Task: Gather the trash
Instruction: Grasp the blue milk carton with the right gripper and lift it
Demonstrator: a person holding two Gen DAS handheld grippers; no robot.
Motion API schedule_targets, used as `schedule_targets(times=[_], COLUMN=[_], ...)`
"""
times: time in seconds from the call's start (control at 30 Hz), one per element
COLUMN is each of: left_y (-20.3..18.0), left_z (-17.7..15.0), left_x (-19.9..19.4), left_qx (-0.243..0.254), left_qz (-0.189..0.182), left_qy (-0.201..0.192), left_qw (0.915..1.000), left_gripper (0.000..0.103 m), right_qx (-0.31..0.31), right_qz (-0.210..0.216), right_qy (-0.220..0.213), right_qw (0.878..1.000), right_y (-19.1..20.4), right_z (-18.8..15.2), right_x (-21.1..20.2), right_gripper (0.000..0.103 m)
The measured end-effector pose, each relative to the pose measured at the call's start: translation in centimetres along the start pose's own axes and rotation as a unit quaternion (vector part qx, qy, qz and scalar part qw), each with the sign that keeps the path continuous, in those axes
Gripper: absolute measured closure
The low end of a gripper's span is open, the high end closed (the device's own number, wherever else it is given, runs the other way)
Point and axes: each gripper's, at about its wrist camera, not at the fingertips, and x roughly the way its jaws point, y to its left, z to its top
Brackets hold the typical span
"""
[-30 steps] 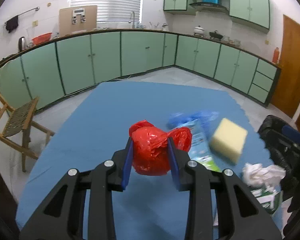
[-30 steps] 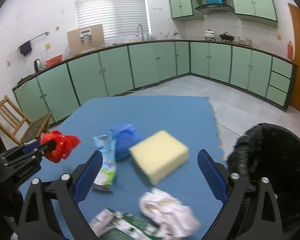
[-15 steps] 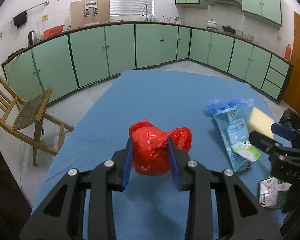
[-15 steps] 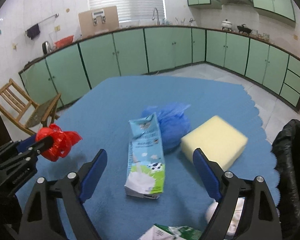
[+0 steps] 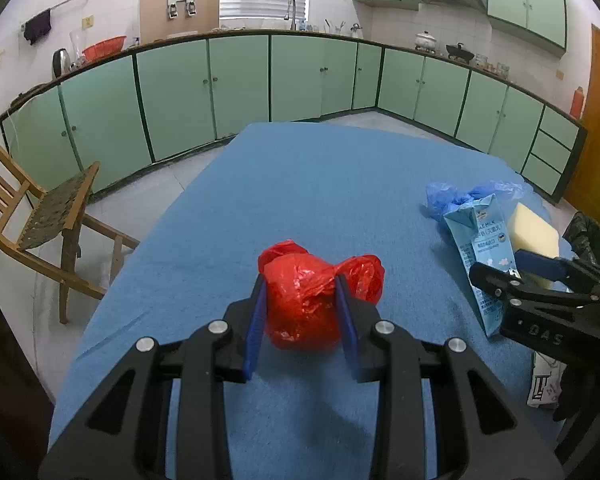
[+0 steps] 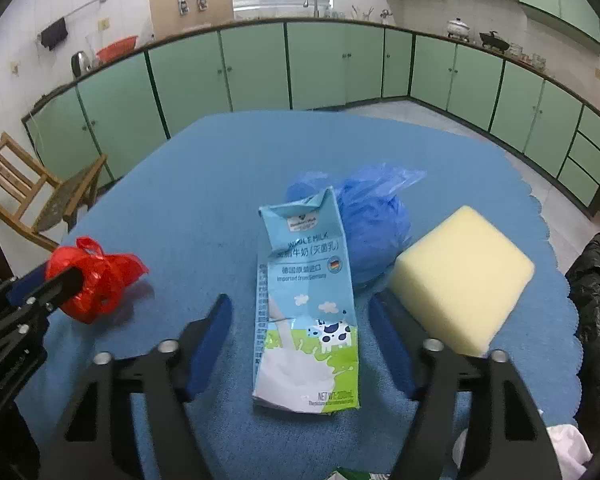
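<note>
My left gripper (image 5: 300, 292) is shut on a crumpled red plastic bag (image 5: 304, 304) and holds it just above the blue table mat (image 5: 320, 184); the bag also shows in the right wrist view (image 6: 96, 280). My right gripper (image 6: 300, 312) is open, its jaws on either side of a flattened light-blue milk carton (image 6: 308, 320) lying on the mat. The carton also shows in the left wrist view (image 5: 480, 248). Behind it lies a crumpled blue plastic bag (image 6: 372, 224). A yellow sponge (image 6: 460, 276) lies to the right.
A black trash bag (image 6: 592, 300) hangs open at the mat's right edge. Crumpled white paper (image 6: 564, 444) and a green-white wrapper (image 6: 352, 474) lie near the front. A wooden chair (image 5: 32, 216) stands left of the table. Green cabinets line the walls.
My right gripper has moved forward and down over the milk carton, now between its open jaws. My left gripper still holds the red bag, with little movement.
</note>
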Motion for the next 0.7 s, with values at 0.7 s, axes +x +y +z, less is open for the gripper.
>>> schedule_targets(times=[0.7], left_y=[0.3], left_z=[0.1], left_x=[0.1], left_qx=[0.002], left_qz=[0.001], left_qy=[0.002], left_qw=[1.0], left_gripper=[0.072], right_qx=[0.002], right_qz=[0.036], right_qy=[0.02], right_qw=[0.999], right_y=[-0.6], right_z=[1.0], right_x=[-0.3], right_gripper=[0.05])
